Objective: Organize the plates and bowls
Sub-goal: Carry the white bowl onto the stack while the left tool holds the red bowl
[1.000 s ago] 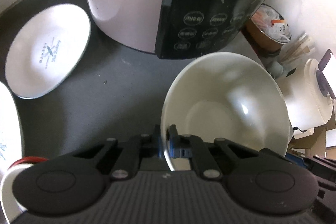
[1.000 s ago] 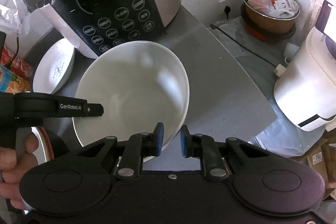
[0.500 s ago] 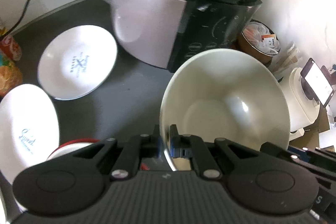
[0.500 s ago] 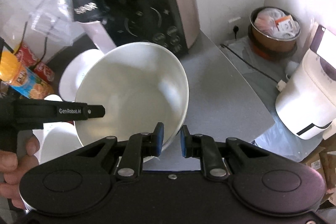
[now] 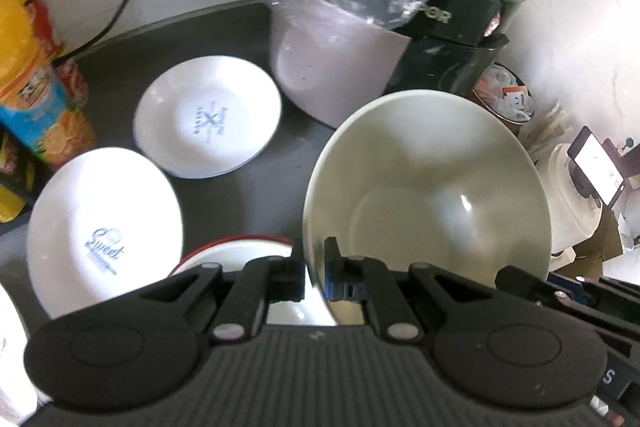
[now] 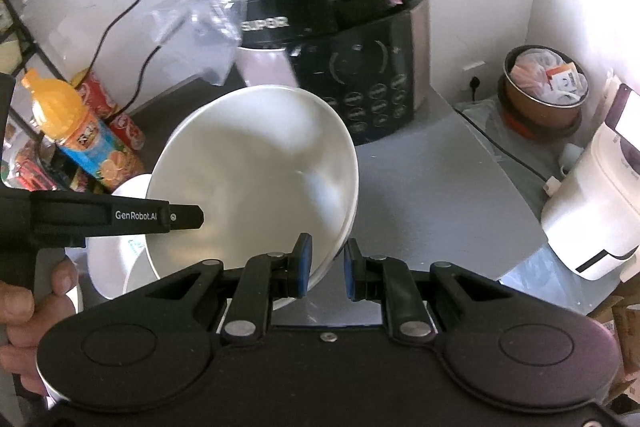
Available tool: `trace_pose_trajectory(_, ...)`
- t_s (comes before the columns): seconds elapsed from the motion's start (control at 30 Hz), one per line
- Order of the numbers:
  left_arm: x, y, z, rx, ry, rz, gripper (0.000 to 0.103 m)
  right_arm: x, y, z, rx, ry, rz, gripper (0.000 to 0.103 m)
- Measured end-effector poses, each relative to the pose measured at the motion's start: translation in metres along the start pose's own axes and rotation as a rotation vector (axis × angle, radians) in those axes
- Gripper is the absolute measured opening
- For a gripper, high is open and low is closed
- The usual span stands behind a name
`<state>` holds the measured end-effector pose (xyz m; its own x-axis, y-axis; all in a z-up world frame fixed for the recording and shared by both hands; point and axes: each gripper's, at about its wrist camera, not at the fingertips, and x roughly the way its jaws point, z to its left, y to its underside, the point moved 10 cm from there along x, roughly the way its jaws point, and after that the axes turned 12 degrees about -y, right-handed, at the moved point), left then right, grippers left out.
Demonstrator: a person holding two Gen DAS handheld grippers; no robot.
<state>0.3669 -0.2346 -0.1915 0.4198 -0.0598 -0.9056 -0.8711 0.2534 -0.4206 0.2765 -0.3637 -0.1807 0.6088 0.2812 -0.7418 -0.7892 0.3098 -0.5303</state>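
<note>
Both tools are carrying one large white bowl (image 5: 432,187), which hangs tilted in the air above the dark tabletop (image 5: 288,155), in front of the pressure cooker (image 6: 360,67) at the tabletop's back edge. The left hand-held gripper (image 5: 314,273) is clenched on the bowl's near rim, one finger inside and one outside. The right hand-held gripper (image 6: 326,267) pinches the opposite side of the rim (the wall looks doubled there, so there may be two nested bowls, though I cannot be sure).

The step in hand is, by my reading, the carry: the bowl is off the surface and not yet set anywhere. Below, towards the tabletop's left edge, lie a shallow plate with a cross mark (image 5: 208,115), a plate lettered "Sweet" (image 5: 104,227) and a red-rimmed bowl (image 5: 240,255) just under the left tool.

The next move calls for picking a resting place, probably the red-rimmed bowl or bare tabletop, levelling the bowl, lowering both sides together, and letting go only once it sits.
</note>
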Motion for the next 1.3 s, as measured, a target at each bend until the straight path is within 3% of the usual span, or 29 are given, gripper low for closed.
trace_pose_trajectory(0.67,0.002,0.055,0.085,-0.098,-0.061,0.088,0.008,0.032,0.039,0.076,-0.090,-0.062,0.105,0.017)
trace_pose_trajectory(0.9,0.016,0.075,0.097,-0.110,-0.069,0.136,0.009,0.045,0.050,0.083,-0.099,-0.058,0.149,0.017)
trace_pose_trajectory(1.17,0.017,0.077,0.099,-0.090,-0.076,0.128,0.009,0.049,0.056,0.084,-0.099,-0.046,0.168,0.017)
trace_pose_trajectory(1.3,0.017,0.077,0.106,-0.077,-0.118,0.109,0.010,0.051,0.056,0.082,-0.105,-0.025,0.175,0.019)
